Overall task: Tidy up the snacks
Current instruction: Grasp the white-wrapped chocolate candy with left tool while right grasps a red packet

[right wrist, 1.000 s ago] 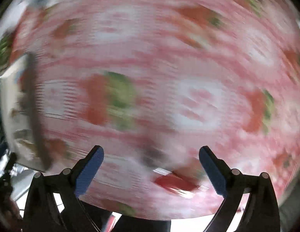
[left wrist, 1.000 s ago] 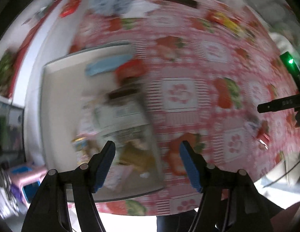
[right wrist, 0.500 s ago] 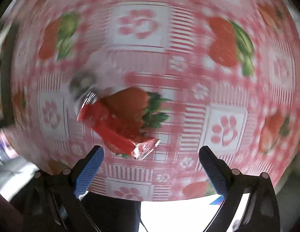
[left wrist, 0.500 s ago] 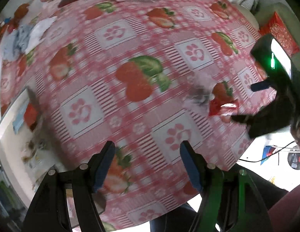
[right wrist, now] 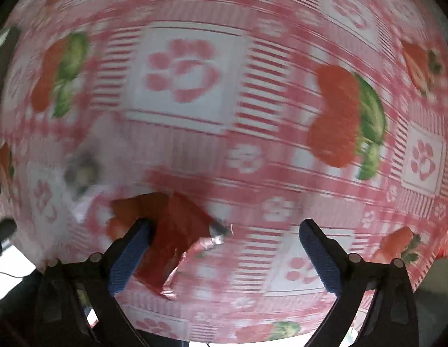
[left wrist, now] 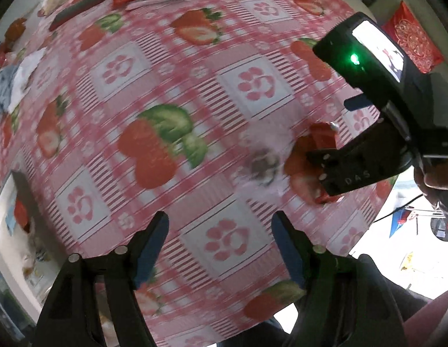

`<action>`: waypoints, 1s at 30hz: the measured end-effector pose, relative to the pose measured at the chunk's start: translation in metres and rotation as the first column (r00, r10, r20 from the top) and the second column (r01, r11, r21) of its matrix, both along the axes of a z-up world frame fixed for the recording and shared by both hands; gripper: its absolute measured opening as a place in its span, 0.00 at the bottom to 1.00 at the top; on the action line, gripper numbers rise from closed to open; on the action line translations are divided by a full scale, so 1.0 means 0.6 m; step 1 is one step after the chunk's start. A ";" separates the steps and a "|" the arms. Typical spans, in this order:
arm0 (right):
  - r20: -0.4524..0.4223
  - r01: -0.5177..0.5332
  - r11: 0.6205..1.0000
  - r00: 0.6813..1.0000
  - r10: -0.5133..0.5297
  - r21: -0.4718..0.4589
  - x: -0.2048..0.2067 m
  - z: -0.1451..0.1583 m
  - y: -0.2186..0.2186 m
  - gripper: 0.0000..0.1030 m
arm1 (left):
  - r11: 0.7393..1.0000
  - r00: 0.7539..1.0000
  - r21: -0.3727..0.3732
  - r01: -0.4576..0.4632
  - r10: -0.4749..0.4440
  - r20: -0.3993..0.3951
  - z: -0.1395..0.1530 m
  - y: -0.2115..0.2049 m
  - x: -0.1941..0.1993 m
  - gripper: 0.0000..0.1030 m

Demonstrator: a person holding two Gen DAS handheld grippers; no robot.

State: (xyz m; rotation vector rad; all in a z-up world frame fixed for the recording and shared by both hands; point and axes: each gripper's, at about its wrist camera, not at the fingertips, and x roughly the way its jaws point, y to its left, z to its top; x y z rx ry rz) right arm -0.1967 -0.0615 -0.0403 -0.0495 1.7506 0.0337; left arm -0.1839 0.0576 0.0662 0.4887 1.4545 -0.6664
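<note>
right gripper [right wrist: 224, 248] low over tablecloth [right wrist: 195, 133], jaws wide apart | red snack packet [right wrist: 177, 231] flat on cloth, touching inner face of left finger | left gripper [left wrist: 219, 245] hovering, jaws apart, well clear of packet

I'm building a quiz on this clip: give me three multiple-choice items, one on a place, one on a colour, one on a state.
1. Where does the red wrapper lie?
A. in the tray
B. by the right gripper's left finger
C. between the left gripper's fingers

2. What colour are the finger pads?
A. blue
B. yellow
C. white

3. How do the right gripper's jaws stand?
A. shut on the wrapper
B. shut on nothing
C. open

Answers: 1 B, the right wrist view shows the wrapper against that finger on the tablecloth; 2 A, both views show blue pads; 3 C, a wide gap lies between the fingers.
</note>
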 end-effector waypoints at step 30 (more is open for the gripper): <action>-0.090 0.413 0.904 0.910 -0.405 0.111 -0.162 0.010 -0.124 0.82 | 0.966 0.976 0.138 -0.217 0.217 0.020 -0.093 0.021 0.064 0.30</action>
